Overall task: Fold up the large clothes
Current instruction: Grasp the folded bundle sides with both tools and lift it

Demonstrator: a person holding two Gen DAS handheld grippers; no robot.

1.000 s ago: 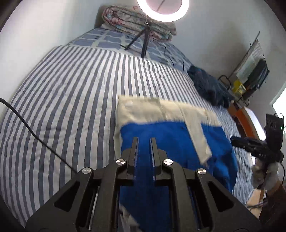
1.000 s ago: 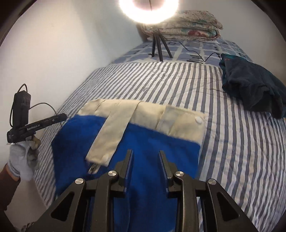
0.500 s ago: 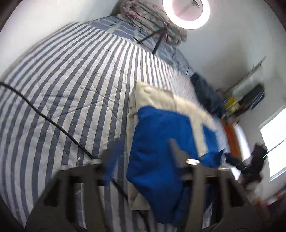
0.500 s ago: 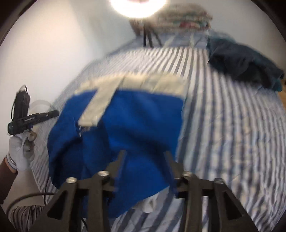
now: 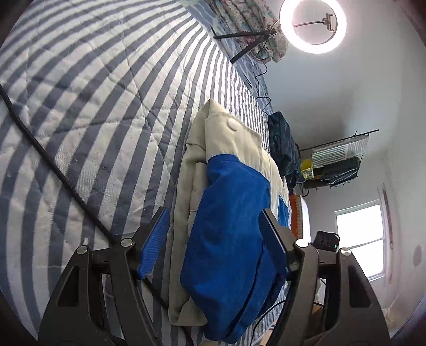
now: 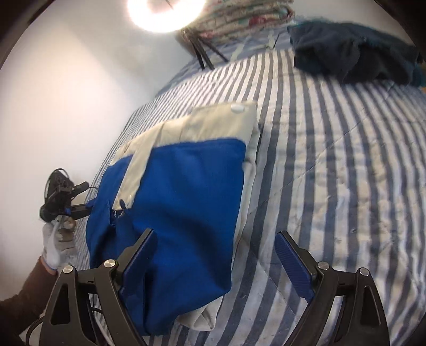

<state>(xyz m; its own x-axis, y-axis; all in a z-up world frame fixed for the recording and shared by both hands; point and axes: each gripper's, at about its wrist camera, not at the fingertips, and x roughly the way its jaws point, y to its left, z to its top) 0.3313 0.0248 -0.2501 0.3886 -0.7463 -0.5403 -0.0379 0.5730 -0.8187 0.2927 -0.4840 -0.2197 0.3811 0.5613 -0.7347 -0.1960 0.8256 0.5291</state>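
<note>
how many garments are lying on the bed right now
2: the blue and cream garment folded near the bed's foot, and a dark navy garment heaped farther up. More may be out of view.

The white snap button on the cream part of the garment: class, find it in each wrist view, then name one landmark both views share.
Left wrist view: white snap button, upper centre, on the cream band.
Right wrist view: white snap button, above centre, near the band's right corner.
Shared landmark: the ring light.
</note>
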